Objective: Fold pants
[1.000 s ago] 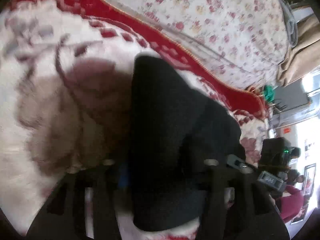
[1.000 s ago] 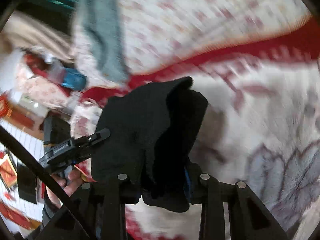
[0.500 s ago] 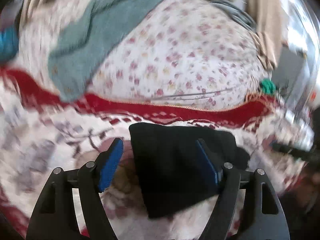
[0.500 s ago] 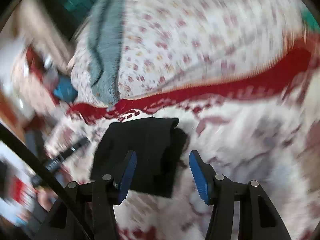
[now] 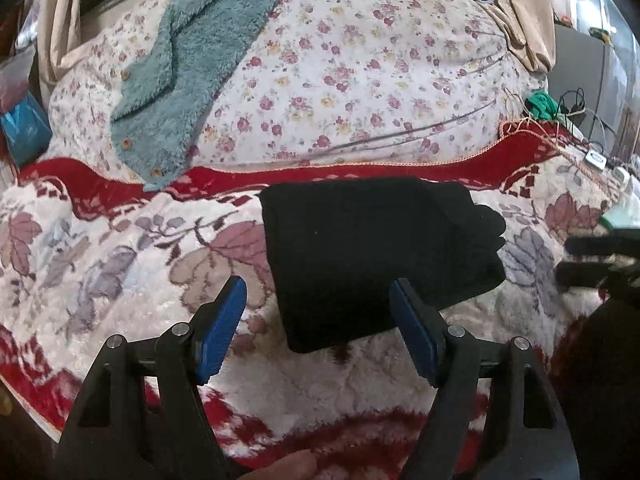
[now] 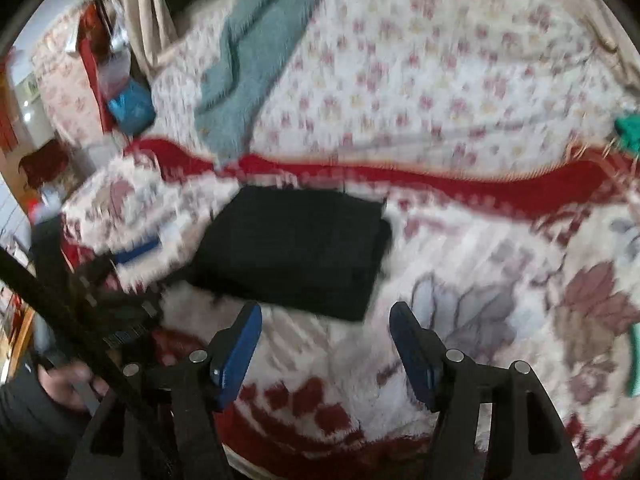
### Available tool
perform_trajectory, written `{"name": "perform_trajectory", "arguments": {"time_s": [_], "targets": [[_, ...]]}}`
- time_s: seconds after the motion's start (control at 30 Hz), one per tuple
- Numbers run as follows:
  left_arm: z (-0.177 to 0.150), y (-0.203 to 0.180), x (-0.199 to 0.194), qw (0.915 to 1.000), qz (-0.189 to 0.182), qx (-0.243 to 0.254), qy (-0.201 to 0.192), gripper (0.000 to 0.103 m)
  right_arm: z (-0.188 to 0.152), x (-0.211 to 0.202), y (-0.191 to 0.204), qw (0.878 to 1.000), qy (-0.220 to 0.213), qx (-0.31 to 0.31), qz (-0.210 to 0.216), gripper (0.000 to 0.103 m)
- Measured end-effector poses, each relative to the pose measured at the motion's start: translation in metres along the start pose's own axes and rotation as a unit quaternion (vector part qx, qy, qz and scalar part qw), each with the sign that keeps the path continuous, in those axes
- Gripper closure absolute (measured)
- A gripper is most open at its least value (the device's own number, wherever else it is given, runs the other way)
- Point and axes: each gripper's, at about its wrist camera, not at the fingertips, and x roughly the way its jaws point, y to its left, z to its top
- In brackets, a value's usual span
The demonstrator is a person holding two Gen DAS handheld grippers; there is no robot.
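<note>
Pants, black and already folded into a thick rectangular stack, lie at the middle of both views on the plush leaf-patterned blanket with its red border, which covers the bed in front of a floral quilt. A fuzzy teal garment is draped over that quilt toward the upper left, touching the red border but clear of the stack. In the left wrist view the bundle's right side looks uneven, a lumpy layer poking out past the top fold.

Left hand-held gripper hangs above the stack's near edge, jaws spread wide and empty, pads off the cloth. Right hand-held gripper sits just short of the stack's near edge in its own blurred view, its jaws opening with nothing between them.

The fold looks essentially done. To finish well, I would lift both tools straight away without snagging the top layer, then nudge the protruding right-hand layer under so the edges line up.
</note>
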Motion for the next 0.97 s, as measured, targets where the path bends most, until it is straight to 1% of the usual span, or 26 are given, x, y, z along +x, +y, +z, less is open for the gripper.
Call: {"name": "perform_trajectory", "arguments": {"time_s": [0.03,0.07,0.13,0.2,0.3,0.57,0.67,0.7,0.77,0.83,0.97], "targets": [[0.000,0.001,0.001,1.0000,-0.007,-0.007,-0.001,0.028,0.000,0.004,0.000,1.000,0.011,0.001,-0.006,0.040],[0.000,0.001,0.001,0.9999,-0.010,-0.011,0.000,0.028,0.001,0.004,0.001,1.000,0.008,-0.003,0.000,0.040],[-0.001,-0.001,0.004,0.9999,-0.007,-0.012,0.006,0.027,0.000,0.003,0.008,1.000,0.002,-0.021,0.014,0.040],[-0.001,-0.001,0.004,0.9999,-0.005,-0.014,0.008,0.022,-0.001,0.005,0.013,0.999,0.006,-0.033,0.013,0.040],[-0.002,-0.002,0.004,0.9999,-0.007,-0.013,0.009,0.022,-0.002,0.007,0.017,0.999,0.008,-0.043,0.009,0.040],[-0.003,-0.004,0.005,0.9998,-0.007,-0.013,0.015,0.022,-0.001,0.003,0.013,0.999,0.001,-0.035,0.018,0.040],[-0.003,-0.003,0.004,0.9999,-0.007,-0.011,0.008,0.022,0.000,0.002,0.013,0.999,-0.001,-0.035,0.018,0.040],[-0.004,-0.003,0.003,0.9999,-0.005,-0.012,0.003,0.022,0.001,0.002,0.013,0.999,-0.003,-0.034,0.020,0.040],[-0.004,-0.001,0.003,0.9998,0.014,-0.014,-0.003,0.022,0.002,0.002,0.013,0.999,-0.010,-0.031,0.026,0.040],[-0.002,0.002,0.005,0.9997,0.016,-0.018,-0.001,0.022,0.005,0.003,0.012,0.999,-0.019,-0.026,0.037,0.040],[-0.001,0.001,0.007,0.9998,0.015,-0.014,0.005,0.022,0.010,0.011,0.013,0.999,-0.011,-0.021,0.025,0.040]]}}
